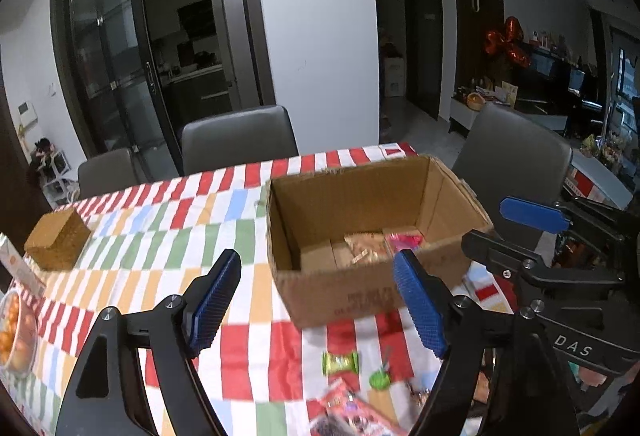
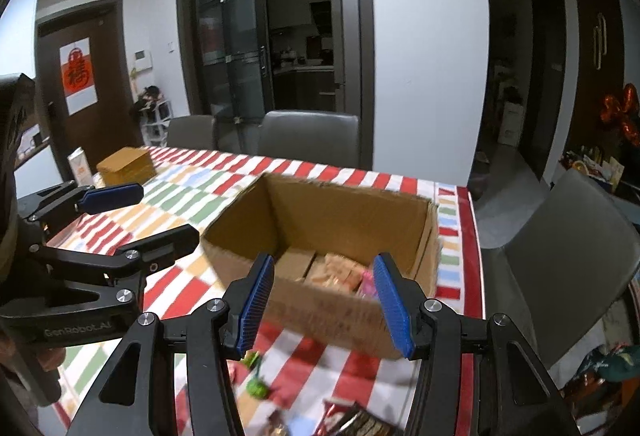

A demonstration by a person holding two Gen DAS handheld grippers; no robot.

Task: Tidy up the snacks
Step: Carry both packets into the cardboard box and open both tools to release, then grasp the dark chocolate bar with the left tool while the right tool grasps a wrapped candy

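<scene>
An open cardboard box stands on the striped, checked tablecloth. Inside lie tan snack packets and a pink packet. Loose snacks lie in front of the box: green wrapped candies, a pink packet and a dark packet. My left gripper hovers in front of the box, open, with nothing between its pads. My right gripper is beside it on the right, also open with nothing held. Each shows at the edge of the other's view.
A brown textured block sits at the far left of the table, a bowl of oranges nearer. Grey chairs stand behind and to the right. The table's right edge runs just past the box.
</scene>
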